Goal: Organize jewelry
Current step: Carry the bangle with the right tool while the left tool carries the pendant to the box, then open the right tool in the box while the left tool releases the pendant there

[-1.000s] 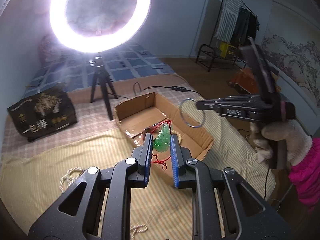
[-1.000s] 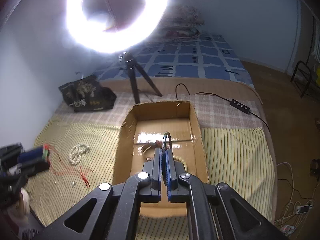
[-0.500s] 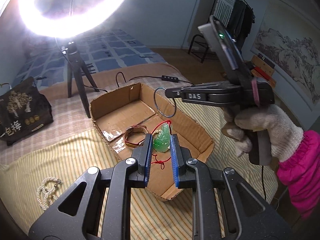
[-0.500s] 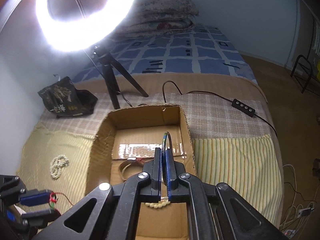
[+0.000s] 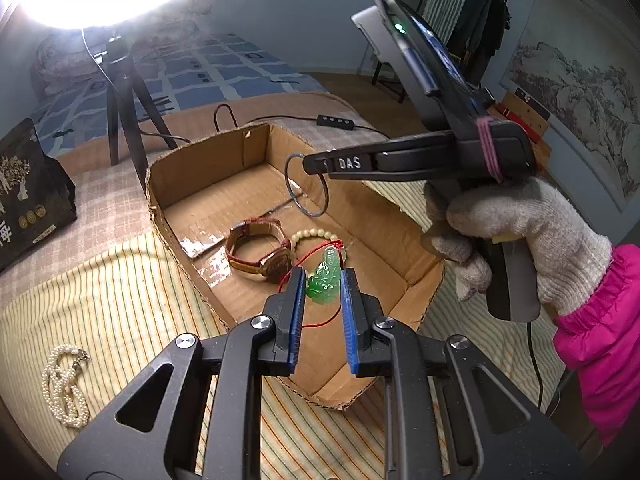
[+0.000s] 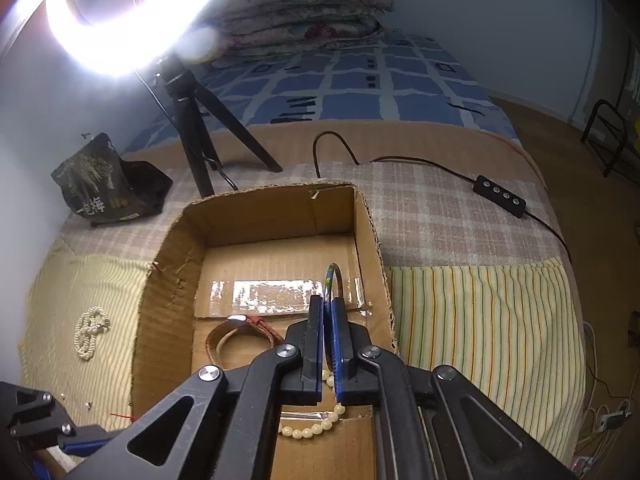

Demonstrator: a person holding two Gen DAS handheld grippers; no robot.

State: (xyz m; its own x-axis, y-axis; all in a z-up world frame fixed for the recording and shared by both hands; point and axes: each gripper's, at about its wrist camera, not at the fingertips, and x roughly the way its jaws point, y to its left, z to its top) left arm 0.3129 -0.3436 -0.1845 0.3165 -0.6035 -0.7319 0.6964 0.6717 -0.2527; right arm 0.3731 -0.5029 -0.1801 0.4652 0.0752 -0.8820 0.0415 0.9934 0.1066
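green pendant on a red cord sits clamped in the left tongs, above the near end of the box. right tongs pinch a thin bangle over the box's far side. a watch and bead bracelet lie inside; pearls rest on the bed.

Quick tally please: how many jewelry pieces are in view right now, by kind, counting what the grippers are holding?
Green pendant on red cord, in left gripper: 1
Thin bangle, in right gripper: 1
Brown-strap watch, in cardboard box: 1
Pale bead bracelet, in box: 1
White pearl necklace, on striped cloth: 1
Total: 5
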